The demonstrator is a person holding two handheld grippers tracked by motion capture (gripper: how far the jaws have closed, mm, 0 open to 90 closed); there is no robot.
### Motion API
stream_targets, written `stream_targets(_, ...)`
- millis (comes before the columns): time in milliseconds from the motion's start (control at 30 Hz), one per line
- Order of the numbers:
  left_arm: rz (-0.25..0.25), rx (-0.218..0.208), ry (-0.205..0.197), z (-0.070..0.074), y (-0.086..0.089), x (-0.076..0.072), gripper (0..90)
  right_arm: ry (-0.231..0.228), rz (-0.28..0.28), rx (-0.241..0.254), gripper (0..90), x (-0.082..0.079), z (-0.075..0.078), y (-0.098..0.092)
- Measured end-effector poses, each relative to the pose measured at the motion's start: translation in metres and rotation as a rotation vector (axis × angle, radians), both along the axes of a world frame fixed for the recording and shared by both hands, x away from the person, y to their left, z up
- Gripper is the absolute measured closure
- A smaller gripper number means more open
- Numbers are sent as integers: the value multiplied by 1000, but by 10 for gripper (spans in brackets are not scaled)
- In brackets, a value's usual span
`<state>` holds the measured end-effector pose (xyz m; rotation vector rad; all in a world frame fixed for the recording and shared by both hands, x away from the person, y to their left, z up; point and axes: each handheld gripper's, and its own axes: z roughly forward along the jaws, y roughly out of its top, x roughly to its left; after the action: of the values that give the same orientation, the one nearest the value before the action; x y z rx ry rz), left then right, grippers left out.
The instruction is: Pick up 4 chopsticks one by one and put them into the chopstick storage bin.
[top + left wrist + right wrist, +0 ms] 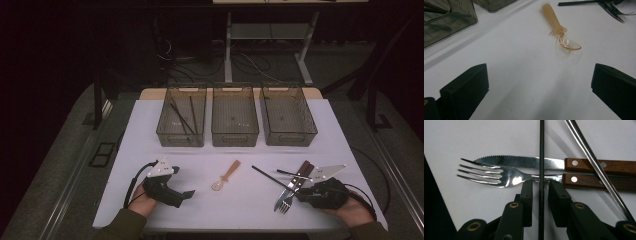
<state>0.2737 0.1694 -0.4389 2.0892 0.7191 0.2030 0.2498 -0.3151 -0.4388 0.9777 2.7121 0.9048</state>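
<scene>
Your right gripper sits low over the cutlery at the right front of the counter, its fingers drawn in close on either side of a black chopstick that runs straight up between them. A narrow gap shows on each side of the stick, so the pads do not press on it. That chopstick lies across a fork and a knife, which rest side by side with wooden handles pointing the same way; a second chopstick crosses the handles at a slant. In the high view the pile sits just in front of your right hand. Your left gripper rests near the left front of the counter, fingers spread wide and holding nothing. An orange spoon lies on the bare counter ahead of it, well apart. Three bins stand in a row at the back, and the left one holds two chopsticks.
</scene>
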Motion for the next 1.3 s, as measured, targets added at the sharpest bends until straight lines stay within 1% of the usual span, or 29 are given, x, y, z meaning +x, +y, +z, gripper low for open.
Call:
stream_targets(100, -1, 2, 0, 0, 0, 0, 0, -5, 3, -9, 763, 0, 0, 1)
stream_targets(133, -1, 3, 0, 0, 0, 0, 0, -14, 14, -20, 774, 0, 0, 1)
stream_targets(300, 1, 3, 1, 0, 0, 0, 0, -22, 22, -26, 809, -1, 0, 1)
stream_targets(333, 1, 3, 1, 0, -1, 0, 0, -27, 29, -25, 842, 0, -1, 1)
stream_targets(400, 1, 3, 1, 0, -1, 0, 0, -26, 29, -24, 856, 0, -1, 1)
stream_targets(633, 1, 3, 3, 0, -1, 0, 0, -19, 29, -21, 860, 0, -1, 1)
stream_targets(767, -1, 3, 3, 0, -1, 0, 0, -17, 28, -10, 859, 1, 0, 0)
stream_targets(800, -1, 5, 3, 0, -1, 0, 0, -20, 33, 13, 860, 2, 2, -1)
stream_targets(833, -1, 5, 3, 0, -1, 0, 0, -20, 33, 13, 860, 2, 2, -1)
stream_targets(867, -1, 5, 3, 0, -1, 0, 0, -29, 26, 49, 860, 2, 6, -2)
stream_targets(900, -1, 5, 3, 0, -1, 0, 0, -29, 26, 49, 860, 2, 6, -2)
stream_targets(933, -2, 6, 2, -1, -1, 0, 0, -35, 23, 72, 860, 2, 8, -4)
stream_targets(967, -2, 8, 3, -1, -1, 0, 0, -35, 23, 72, 860, 2, 8, -4)
stream_targets(1000, -2, 7, 3, -1, -1, 0, 0, -39, 15, 89, 860, 2, 10, -5)
stream_targets(1033, -2, 7, 3, -1, -1, 0, 0, -39, 15, 89, 860, 2, 10, -5)
stream_targets(1067, -3, 6, 3, -1, -1, 0, 0, -43, 15, 115, 859, 2, 12, -5)
stream_targets(1100, -3, 6, 3, -1, -1, 0, 0, -43, 15, 115, 859, 2, 12, -5)
stream_targets(1133, -3, 8, 3, -1, -1, 0, 0, -46, 12, 135, 859, 2, 14, -5)
stream_targets(1167, -3, 8, 3, -1, -1, 0, 0, -46, 12, 135, 859, 2, 14, -5)
stream_targets(1200, -3, 8, 2, -1, -1, 1, 0, -50, 12, 149, 859, 3, 16, -5)
stream_targets(1300, -2, 9, 3, -1, -1, 1, 0, -55, 14, 161, 859, 3, 18, -3)
